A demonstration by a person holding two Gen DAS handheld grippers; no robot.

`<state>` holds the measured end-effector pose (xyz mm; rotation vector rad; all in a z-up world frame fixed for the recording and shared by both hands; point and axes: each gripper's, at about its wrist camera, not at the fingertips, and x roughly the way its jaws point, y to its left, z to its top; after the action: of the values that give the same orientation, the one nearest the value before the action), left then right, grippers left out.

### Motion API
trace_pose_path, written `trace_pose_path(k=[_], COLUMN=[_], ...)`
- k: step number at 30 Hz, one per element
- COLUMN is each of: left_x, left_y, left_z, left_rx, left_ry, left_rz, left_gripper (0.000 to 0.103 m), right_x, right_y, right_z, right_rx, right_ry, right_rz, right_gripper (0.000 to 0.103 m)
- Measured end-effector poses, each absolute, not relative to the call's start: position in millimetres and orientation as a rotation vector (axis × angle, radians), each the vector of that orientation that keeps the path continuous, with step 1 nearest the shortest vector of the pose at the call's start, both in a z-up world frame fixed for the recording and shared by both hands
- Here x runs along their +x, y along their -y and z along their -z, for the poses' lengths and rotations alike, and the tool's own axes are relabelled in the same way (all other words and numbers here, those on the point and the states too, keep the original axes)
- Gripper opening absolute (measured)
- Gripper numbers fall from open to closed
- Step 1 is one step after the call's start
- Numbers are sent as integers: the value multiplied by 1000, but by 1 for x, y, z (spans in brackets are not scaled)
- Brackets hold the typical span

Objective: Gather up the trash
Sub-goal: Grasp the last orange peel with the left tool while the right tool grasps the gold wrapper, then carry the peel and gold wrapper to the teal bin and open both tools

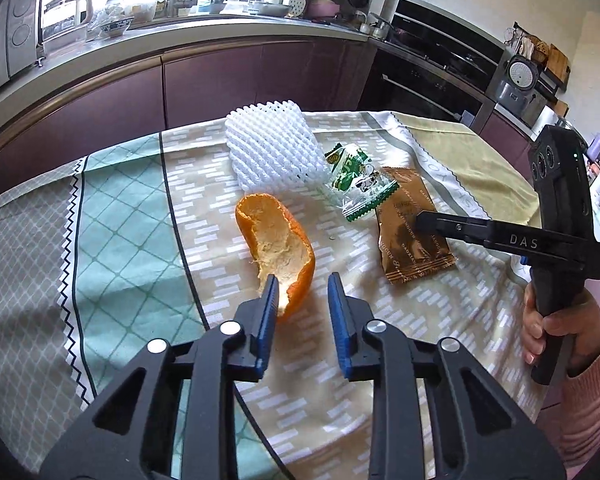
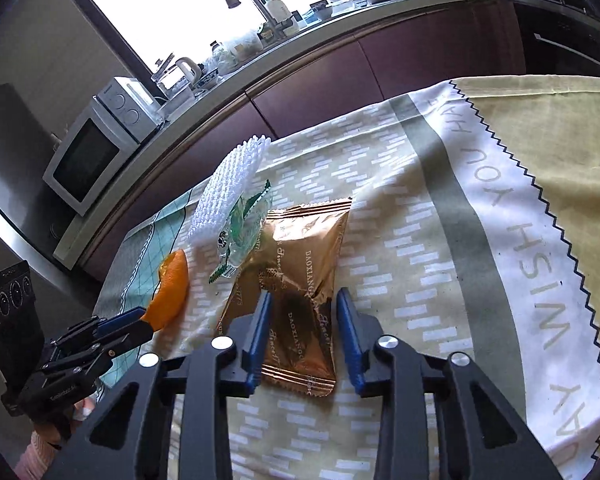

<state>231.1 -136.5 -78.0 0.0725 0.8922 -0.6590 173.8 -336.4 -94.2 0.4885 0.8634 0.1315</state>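
Trash is lying in a loose cluster on the patterned tablecloth (image 1: pixel 120 216): four pieces, one each — orange peel (image 1: pixel 278 240), white foam fruit net (image 1: pixel 272 148), clear-and-green candy wrapper (image 1: pixel 358 180), gold snack wrapper (image 2: pixel 300 280). Left gripper (image 1: pixel 303 294) is sitting at the peel's near end; the peel's long axis is running away from the fingers, and its near tip is lying against the left blue pad (image 1: pixel 269 300) while the other pad is standing clear. Jaws partly open, nothing clamped as far as I can judge. Right gripper (image 2: pixel 303 312) is straddling the gold wrapper's near half, the wrapper's long axis running away between the fingers; both pads are standing apart from the foil, so no grip showing yet. Left hand is nearer the peel, right hand nearer the gold wrapper. Net and candy wrapper are sitting farther back, touching each other, out of reach of both tools right now. No bin is showing in either view.
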Motion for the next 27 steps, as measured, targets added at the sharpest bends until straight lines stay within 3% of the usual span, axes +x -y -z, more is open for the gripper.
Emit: trace_pose_path(k=[2,6,17,27], left_x=[233,227,176,123], left_y=[138,137,67,-71], left_z=[82,81,39,9], left_rx=[67,78,10,-108], left_ry=[-907,-885,-770,-695], left_rz=[675,673,661,502], left_gripper=[9,7,5,5], right_x=[171,160,111,133], right_y=[339,347,323,177], right_z=[96,97,53,26], right_rx=[497,544,522,381], right_ry=[-860,-845,-747,-782], right_rz=[-131,-137,-241,-594], right_gripper=[15,8,7,7])
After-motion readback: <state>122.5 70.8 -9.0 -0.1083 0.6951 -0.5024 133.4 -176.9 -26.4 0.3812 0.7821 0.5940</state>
